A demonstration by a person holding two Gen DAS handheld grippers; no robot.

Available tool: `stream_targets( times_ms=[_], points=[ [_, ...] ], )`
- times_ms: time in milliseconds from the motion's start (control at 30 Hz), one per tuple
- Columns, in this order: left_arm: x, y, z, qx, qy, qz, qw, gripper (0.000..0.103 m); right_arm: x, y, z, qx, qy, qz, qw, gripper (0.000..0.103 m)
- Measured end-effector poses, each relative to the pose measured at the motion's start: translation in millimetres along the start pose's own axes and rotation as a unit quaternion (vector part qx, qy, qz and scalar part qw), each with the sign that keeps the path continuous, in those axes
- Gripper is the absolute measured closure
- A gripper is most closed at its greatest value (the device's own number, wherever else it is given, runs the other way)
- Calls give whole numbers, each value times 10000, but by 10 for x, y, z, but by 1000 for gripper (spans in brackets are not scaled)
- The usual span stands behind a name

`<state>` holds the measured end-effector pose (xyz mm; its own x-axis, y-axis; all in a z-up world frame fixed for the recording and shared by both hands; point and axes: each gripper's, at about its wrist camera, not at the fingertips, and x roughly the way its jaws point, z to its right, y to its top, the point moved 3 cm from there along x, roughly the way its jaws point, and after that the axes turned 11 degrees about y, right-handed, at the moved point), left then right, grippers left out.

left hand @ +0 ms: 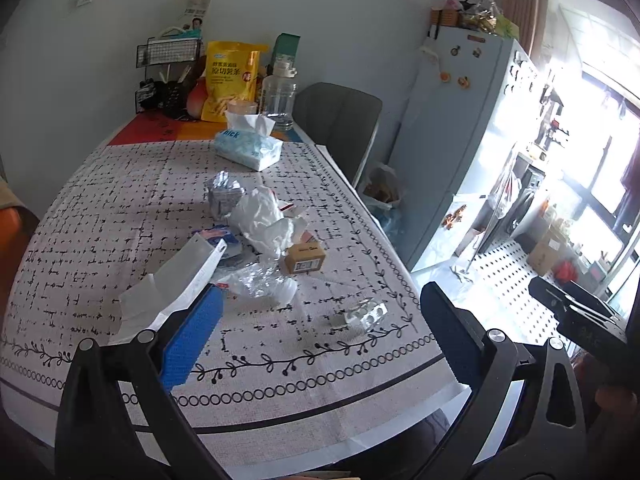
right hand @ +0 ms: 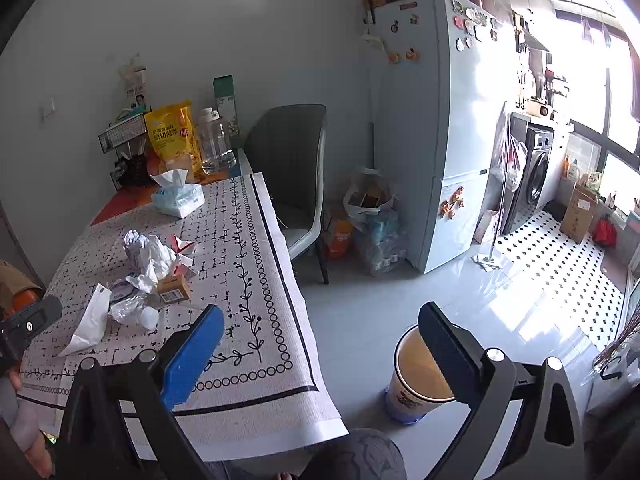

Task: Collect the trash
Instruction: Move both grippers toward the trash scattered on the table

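Trash sits in a loose pile mid-desk point(left hand: 100, 216), on the grid-print cloth. Taking the small brown box point(left hand: 303, 258) as the landmark: a crumpled white plastic bag point(left hand: 262, 216) lies right behind it, touching, and a scrunched silver foil pack point(left hand: 225, 196) sits further back beyond the bag. Clear crinkled plastic point(left hand: 260, 282) lies just in front-left of the box, with a white paper bag point(left hand: 176, 284) further left, lying on its side. A blister pack point(left hand: 366, 313) lies on its own, in front-right of the box and well apart from it, near the desk edge. Way behind the box there's a tissue pack point(left hand: 248, 148), then a yellow snack bag point(left hand: 230, 80) and a clear bottle point(left hand: 279, 94) by the wall; not sure those count as trash.

Left gripper point(left hand: 316, 334) hangs over the near edge of the desk, in front of the box, jaws spread as wide as they go and nothing between them. It's tipped down toward the pile.

Right gripper point(right hand: 320, 350) is off to the right of the box, out past the desk corner, also wide open and holding nothing. Between its fingers, down on the floor, stands a bin point(right hand: 416, 384) with a tan inside. A grey chair point(right hand: 292, 168) stands at the desk's right side, and a fridge point(right hand: 436, 128) further right.
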<state>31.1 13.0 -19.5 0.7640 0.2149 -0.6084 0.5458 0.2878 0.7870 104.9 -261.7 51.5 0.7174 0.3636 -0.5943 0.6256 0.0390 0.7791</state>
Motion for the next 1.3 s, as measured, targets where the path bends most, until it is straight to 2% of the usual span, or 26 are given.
stream_targets(
  times_ms=[133, 333, 433, 533, 667, 800, 867, 1300],
  points=[
    [-6, 27, -72, -44, 23, 26, 10000, 5, 38, -17, -82, 35, 51, 100, 9999, 7],
    [62, 13, -141, -133, -17, -65, 9999, 5, 112, -52, -75, 73, 38, 32, 10000, 7],
    [87, 0, -158, -182, -25, -87, 9998, 5, 154, -45, -92, 51, 214, -102, 9997, 7],
    [118, -8, -161, -202, -20, -126, 9997, 5, 199, -48, -121, -5, 186, -267, 9995, 7],
    [161, -19, -150, -198, -16, -173, 9997, 5, 183, -57, -132, 76, 192, -190, 9996, 7],
    [175, -12, -134, -183, -28, -159, 9997, 5, 242, -78, -76, 187, -44, -391, 9991, 7],
    [179, -7, -120, -170, -37, -146, 9997, 5, 272, -88, -35, 318, 67, -478, 9983, 7],
    [235, -7, -43, -134, -113, -184, 9997, 5, 182, -9, -28, 326, 5, -283, 9991, 7]
  ],
)
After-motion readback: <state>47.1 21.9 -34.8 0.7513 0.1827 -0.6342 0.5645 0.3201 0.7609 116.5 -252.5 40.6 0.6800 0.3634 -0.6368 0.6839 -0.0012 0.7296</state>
